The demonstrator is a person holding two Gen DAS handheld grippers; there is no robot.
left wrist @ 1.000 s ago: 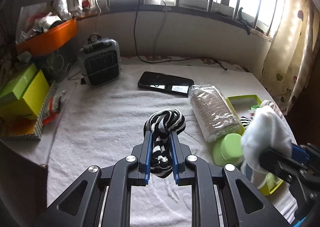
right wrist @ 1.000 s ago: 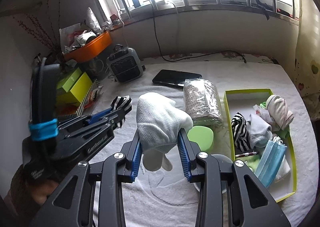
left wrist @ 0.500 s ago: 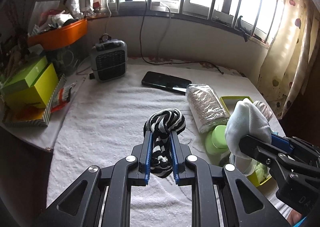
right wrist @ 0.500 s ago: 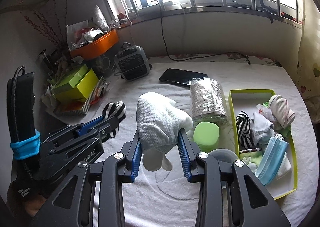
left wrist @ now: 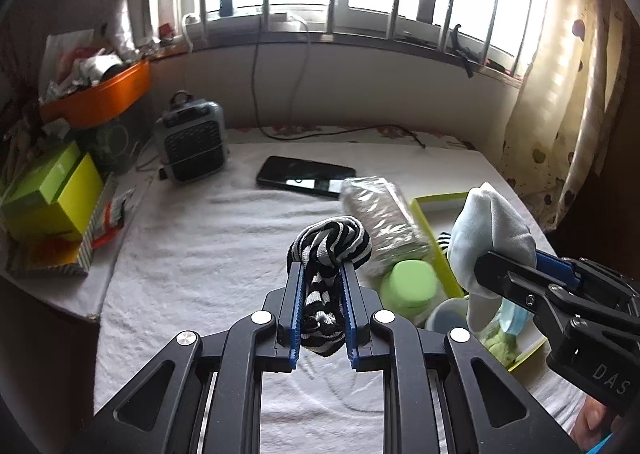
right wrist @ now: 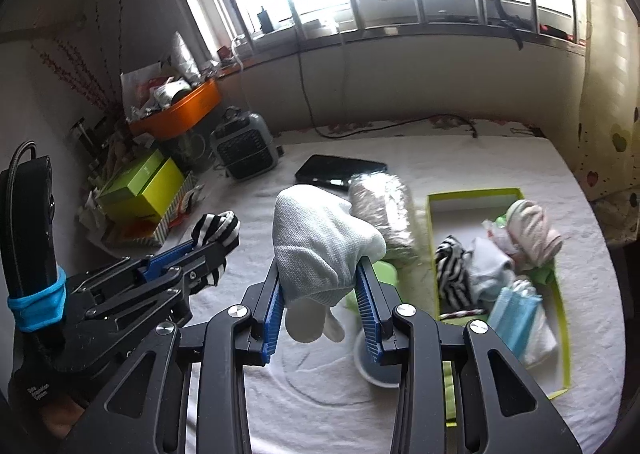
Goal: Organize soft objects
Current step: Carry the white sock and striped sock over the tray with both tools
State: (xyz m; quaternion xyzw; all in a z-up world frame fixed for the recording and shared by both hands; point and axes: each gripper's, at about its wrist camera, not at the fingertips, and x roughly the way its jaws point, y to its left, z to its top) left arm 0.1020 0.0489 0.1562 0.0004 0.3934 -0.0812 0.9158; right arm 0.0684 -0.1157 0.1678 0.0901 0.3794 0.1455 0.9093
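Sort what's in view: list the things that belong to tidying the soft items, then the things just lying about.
Job: striped sock in left gripper; white sock in right gripper; green box of soft items.

Lying about: phone, small heater, orange tray, green lid.

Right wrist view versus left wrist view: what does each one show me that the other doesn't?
Only the right wrist view shows the green box's contents: a striped bundle, pale rolled socks and blue face masks.

Only the left wrist view shows the striped sock clamped between the left gripper's pads.

Both show the white sock in the right gripper, the phone and the heater.
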